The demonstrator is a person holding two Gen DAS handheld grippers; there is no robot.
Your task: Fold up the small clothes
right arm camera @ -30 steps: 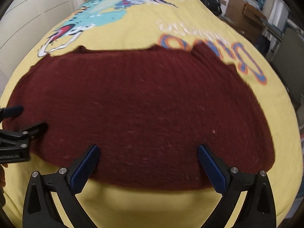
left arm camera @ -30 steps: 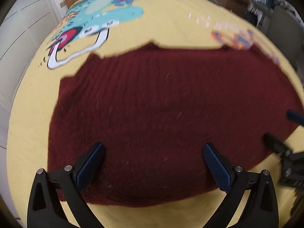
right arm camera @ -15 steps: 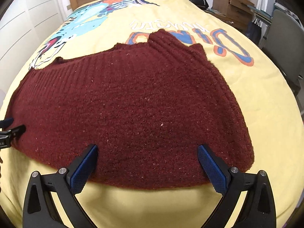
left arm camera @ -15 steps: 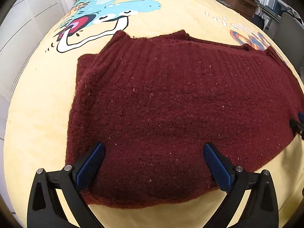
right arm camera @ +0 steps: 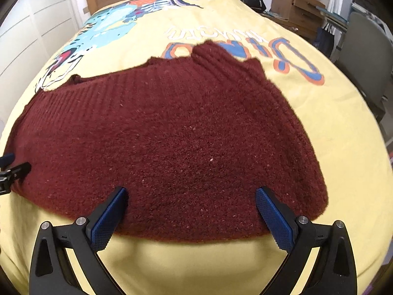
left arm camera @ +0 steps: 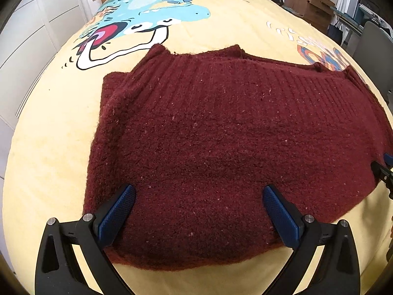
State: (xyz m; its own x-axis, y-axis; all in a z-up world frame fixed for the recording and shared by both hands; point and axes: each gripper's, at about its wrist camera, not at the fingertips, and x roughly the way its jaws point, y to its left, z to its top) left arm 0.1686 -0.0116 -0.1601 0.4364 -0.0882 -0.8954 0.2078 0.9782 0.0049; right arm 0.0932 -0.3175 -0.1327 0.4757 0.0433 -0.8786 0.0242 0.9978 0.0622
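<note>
Two grippers are in view, both with jaws spread wide and holding nothing, poised over the near hem of one dark red knitted sweater (left arm camera: 221, 147) that lies flat on a bed under a yellow printed bedspread (left arm camera: 49, 147).

Left side: the left gripper (left arm camera: 199, 211) hovers over the sweater's left portion, its blue pads (left arm camera: 115, 213) above the knit and just inside the near hem. The left edge shows a doubled layer, apparently a sleeve or side panel already turned in; the exact layering cannot be confirmed. The far edge reaches a cartoon print (left arm camera: 137, 32) on the bedspread.

Centre: the body lies fairly smooth, ribbed toward the far edge, with no major bunching visible.

Right side: the right gripper (right arm camera: 189, 216) hovers over the right portion near the hem, likewise empty. A ribbed section (right arm camera: 216, 59), probably collar or cuff, projects at the far edge over the printed lettering (right arm camera: 294, 56). The right border (right arm camera: 307, 147) runs at a slant.

Assessment: the step in hand appears to be taking the near hem for a fold away from the operator. Recommendations:
- Lower both grippers to the hem together, at matching heights.
- Pinch every layer at the left, or the tucked part may slide out.
- Lift only enough to clear the bedspread, and carry both sides evenly.
- Thick fuzzy knit will likely grip well but may drag the bedspread; watch for puckering.
</note>
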